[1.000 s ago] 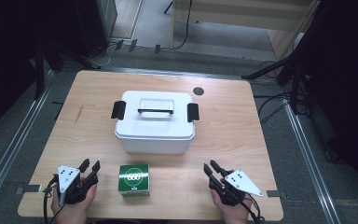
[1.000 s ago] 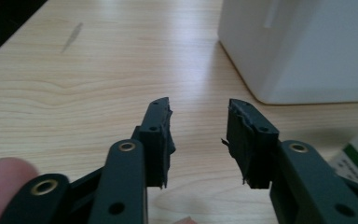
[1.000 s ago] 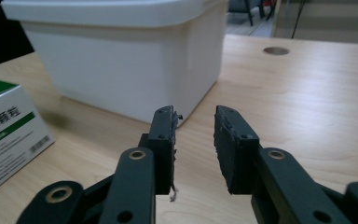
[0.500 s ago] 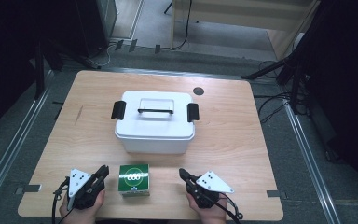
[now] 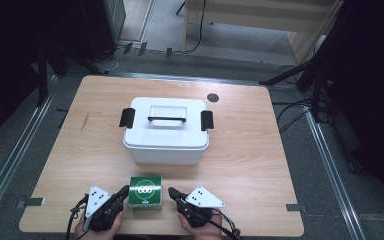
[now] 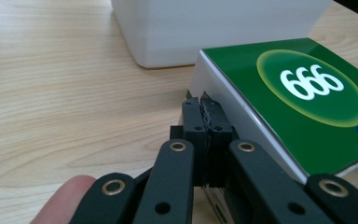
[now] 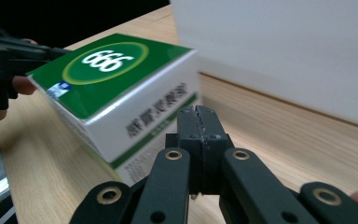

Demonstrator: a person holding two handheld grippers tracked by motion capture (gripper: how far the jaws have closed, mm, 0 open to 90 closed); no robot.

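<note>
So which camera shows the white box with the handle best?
The high view: the whole white box, its lid, handle and both black clips. The left gripper view shows one bottom corner of it; the right gripper view shows a blurry side wall.

I'm looking down on a light wood-grain counter (image 5: 260,150) with rounded corners, standing on a grey floor (image 5: 340,190) between metal rails. Near its middle sits 1 white lidded storage box (image 5: 166,131), with a black latch on each short side and a black-edged handle on the lid. Closer to my edge lies 1 small green-topped carton (image 5: 145,192) printed "666", with white sides, flat on the wood and just in front of the box without touching it. Toward the far edge, a small round dark grommet (image 5: 212,97) is set into the surface.
</note>
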